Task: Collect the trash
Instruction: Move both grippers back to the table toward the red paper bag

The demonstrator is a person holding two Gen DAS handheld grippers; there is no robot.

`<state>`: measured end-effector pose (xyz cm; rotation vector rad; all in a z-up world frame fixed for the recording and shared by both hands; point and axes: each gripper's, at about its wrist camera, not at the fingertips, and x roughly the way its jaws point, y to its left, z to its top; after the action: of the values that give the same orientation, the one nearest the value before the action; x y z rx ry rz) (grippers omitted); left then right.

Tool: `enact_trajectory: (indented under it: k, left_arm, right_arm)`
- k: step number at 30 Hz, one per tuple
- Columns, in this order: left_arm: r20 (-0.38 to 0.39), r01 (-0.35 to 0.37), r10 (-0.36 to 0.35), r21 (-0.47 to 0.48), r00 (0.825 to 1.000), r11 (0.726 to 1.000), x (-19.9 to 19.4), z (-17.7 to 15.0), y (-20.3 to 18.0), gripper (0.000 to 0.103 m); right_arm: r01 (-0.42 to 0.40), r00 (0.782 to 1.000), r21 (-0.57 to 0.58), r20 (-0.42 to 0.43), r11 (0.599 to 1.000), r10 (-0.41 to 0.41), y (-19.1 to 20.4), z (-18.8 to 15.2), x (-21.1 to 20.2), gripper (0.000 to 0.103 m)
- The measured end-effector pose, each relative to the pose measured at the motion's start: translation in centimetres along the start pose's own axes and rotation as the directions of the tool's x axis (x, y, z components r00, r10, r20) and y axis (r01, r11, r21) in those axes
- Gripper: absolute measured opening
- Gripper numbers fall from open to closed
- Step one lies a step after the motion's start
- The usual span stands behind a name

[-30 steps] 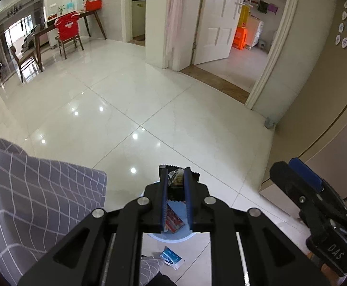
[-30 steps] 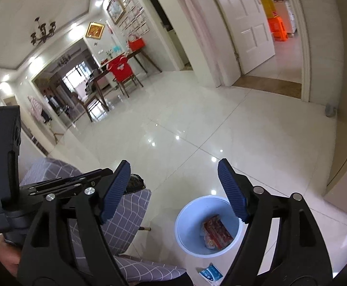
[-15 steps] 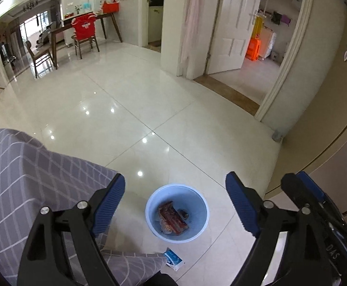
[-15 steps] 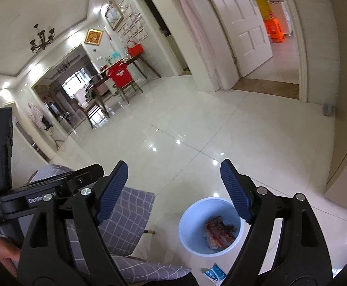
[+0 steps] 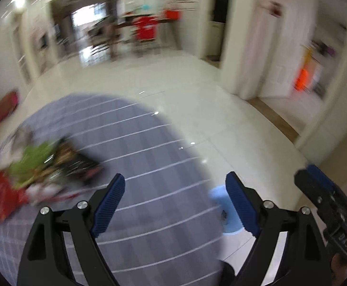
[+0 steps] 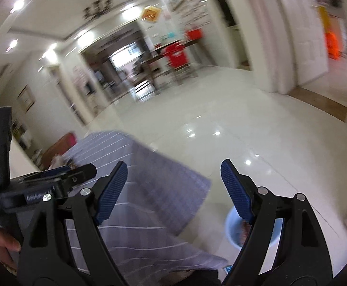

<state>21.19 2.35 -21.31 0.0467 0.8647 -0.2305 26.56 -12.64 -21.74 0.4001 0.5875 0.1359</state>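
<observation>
Both views are motion-blurred. My left gripper (image 5: 175,202) is open and empty above a round table with a grey checked cloth (image 5: 135,157). A pile of wrappers (image 5: 54,164), green, black and red, lies on the cloth at the left. The light blue bin (image 5: 228,212) stands on the floor just past the table's right edge, partly hidden by my right finger. My right gripper (image 6: 173,188) is open and empty over the cloth's edge (image 6: 149,186). The bin (image 6: 235,228) shows behind its right finger, with trash inside. The left gripper (image 6: 54,178) appears at the left.
Glossy white tiled floor (image 5: 221,109) spreads beyond the table. A red chair and dark dining table (image 5: 144,28) stand far back. An open white door (image 5: 299,71) and a beige wall are to the right. The right gripper's body (image 5: 328,214) is close at right.
The left gripper opened and dropped its dark wrapper into the bin, then both grippers swung left from the bin to the table, bringing the wrapper pile into view.
</observation>
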Motion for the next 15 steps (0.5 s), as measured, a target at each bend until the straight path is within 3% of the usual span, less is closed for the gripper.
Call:
enact_trajectory:
  k: [4,9,13,15]
  left_arm:
    - [0.007,-0.102,0.104,-0.144,0.995,0.984,-1.7,-0.8,8.5,0.085]
    - [0.023,-0.245,0.262,-0.277,0.965,0.929,-5.0,-3.0,18.8,0.085]
    - [0.041,-0.226,0.271,-0.44,0.962,0.869,-6.4,-5.1,26.5,0.084]
    - [0.059,-0.196,0.255,-0.483,0.965,0.854,-6.4,-5.9,29.1,0.084]
  right_arm:
    - [-0.076,0.995,-0.108,-0.078,0.991,0.068,6.1,-0.1,3.4,0.08]
    - [-0.141,0.98,-0.206,-0.17,0.968,0.107,12.0,0.0,7.5,0.08]
    - [-0.18,0.968,-0.254,-0.219,0.95,0.125,14.9,-0.5,10.2,0.08]
    - [-0.19,0.961,-0.272,-0.249,0.943,0.121,16.1,-1.1,11.5,0.08]
